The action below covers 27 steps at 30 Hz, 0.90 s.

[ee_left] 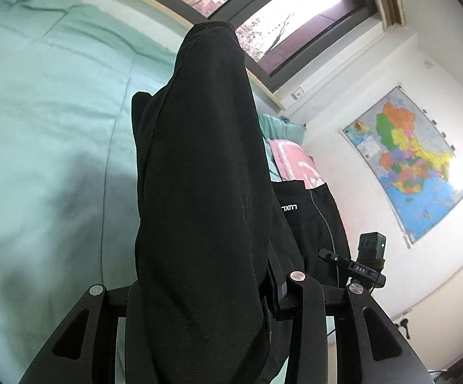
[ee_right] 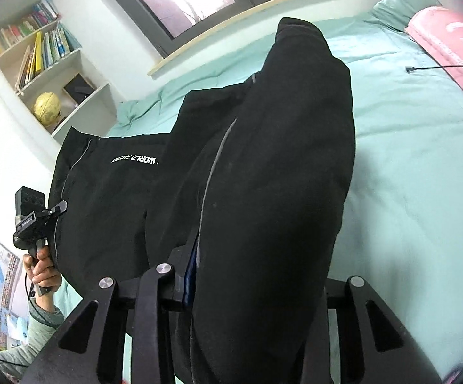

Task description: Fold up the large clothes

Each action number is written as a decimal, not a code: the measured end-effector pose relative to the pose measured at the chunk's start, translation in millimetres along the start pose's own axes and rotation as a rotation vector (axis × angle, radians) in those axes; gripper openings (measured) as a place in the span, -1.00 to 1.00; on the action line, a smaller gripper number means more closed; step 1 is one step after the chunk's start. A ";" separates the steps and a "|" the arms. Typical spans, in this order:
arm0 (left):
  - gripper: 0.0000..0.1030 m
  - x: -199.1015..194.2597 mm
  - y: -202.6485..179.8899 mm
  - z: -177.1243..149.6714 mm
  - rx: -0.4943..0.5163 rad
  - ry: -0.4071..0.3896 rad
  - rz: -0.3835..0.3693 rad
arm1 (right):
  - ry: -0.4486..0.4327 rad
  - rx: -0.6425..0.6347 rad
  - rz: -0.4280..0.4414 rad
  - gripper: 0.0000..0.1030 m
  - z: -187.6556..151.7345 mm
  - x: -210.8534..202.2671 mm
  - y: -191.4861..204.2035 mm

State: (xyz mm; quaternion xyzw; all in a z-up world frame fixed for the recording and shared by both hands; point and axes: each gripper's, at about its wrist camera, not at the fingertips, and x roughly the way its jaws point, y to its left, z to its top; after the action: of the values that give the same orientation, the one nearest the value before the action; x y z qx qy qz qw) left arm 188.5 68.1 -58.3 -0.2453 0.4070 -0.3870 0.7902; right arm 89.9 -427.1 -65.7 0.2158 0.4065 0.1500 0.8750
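We hold the black garment (ee_right: 263,192) raised over the mint-green bed (ee_right: 407,160), a fold draped forward over each gripper. Our left gripper (ee_left: 199,275) and right gripper (ee_right: 254,275) are buried under cloth, so we cannot tell how their fingers stand. Far right lies a pink pillow (ee_right: 449,38); a map (ee_left: 407,160) hangs on the wall.
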 end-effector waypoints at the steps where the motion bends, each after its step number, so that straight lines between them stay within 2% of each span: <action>1: -0.21 -3.0 2.3 -6.8 -0.003 0.007 -0.001 | 0.009 -0.002 -0.004 -0.23 -8.0 -4.8 3.1; 4: -0.20 -2.4 24.1 -40.4 -0.054 0.045 0.012 | 0.051 -0.014 -0.031 -0.23 -37.3 -11.9 4.9; 7: -0.18 6.9 52.4 -65.4 -0.094 0.060 0.080 | 0.111 0.045 -0.060 -0.22 -59.3 17.1 0.7; 8: -0.13 8.5 68.0 -72.2 -0.133 0.056 0.078 | 0.111 0.056 -0.082 -0.18 -64.0 21.3 -5.9; 9: -0.04 9.7 86.6 -78.8 -0.185 0.058 0.049 | 0.112 0.079 -0.101 -0.14 -68.7 24.5 -16.0; 10: 0.11 10.5 102.6 -83.5 -0.237 0.061 0.025 | 0.123 0.133 -0.093 -0.08 -73.6 27.4 -31.2; 11: 0.17 10.9 117.4 -88.5 -0.290 0.065 0.013 | 0.133 0.200 -0.059 -0.03 -78.7 29.3 -47.3; 12: 0.21 11.4 133.4 -94.3 -0.350 0.077 -0.020 | 0.135 0.249 -0.034 0.01 -83.4 30.1 -59.5; 14: 0.21 7.4 150.8 -99.4 -0.412 0.094 -0.101 | 0.135 0.296 -0.038 0.15 -91.4 28.4 -76.8; 15: 0.21 -0.6 153.3 -100.3 -0.419 0.088 -0.095 | 0.135 0.302 -0.045 0.18 -92.4 27.3 -81.1; 16: 0.21 -7.5 151.5 -100.8 -0.407 0.079 -0.065 | 0.134 0.304 -0.054 0.19 -93.0 23.8 -85.2; 19: 0.19 -45.4 114.5 -93.5 -0.294 0.011 0.144 | 0.146 0.287 -0.117 0.24 -92.1 3.6 -79.2; 20: 0.19 -60.7 93.1 -88.1 -0.215 -0.025 0.205 | 0.138 0.247 -0.159 0.31 -89.8 -5.2 -69.6; 22: 0.19 -79.8 59.7 -78.6 -0.098 -0.071 0.282 | 0.080 0.076 -0.382 0.32 -80.6 -26.6 -33.1; 23: 0.19 -82.7 41.0 -72.0 -0.055 -0.082 0.298 | 0.039 -0.031 -0.519 0.32 -75.7 -36.1 -9.1; 25: 0.19 -69.2 8.9 -59.9 -0.021 -0.073 0.275 | -0.034 -0.172 -0.700 0.32 -66.7 -41.7 30.6; 26: 0.19 -59.5 2.8 -57.6 -0.013 -0.053 0.269 | -0.073 -0.230 -0.752 0.32 -63.3 -43.1 51.5; 27: 0.19 -43.9 -8.3 -52.5 -0.008 -0.033 0.275 | -0.085 -0.252 -0.738 0.32 -60.2 -40.8 63.8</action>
State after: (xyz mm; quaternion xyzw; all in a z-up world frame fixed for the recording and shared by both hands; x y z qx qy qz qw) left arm 125.1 95.1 -61.4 -0.1965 0.4252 -0.2692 0.8415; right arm 12.1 -374.6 -42.1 -0.0480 0.3986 -0.1352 0.9058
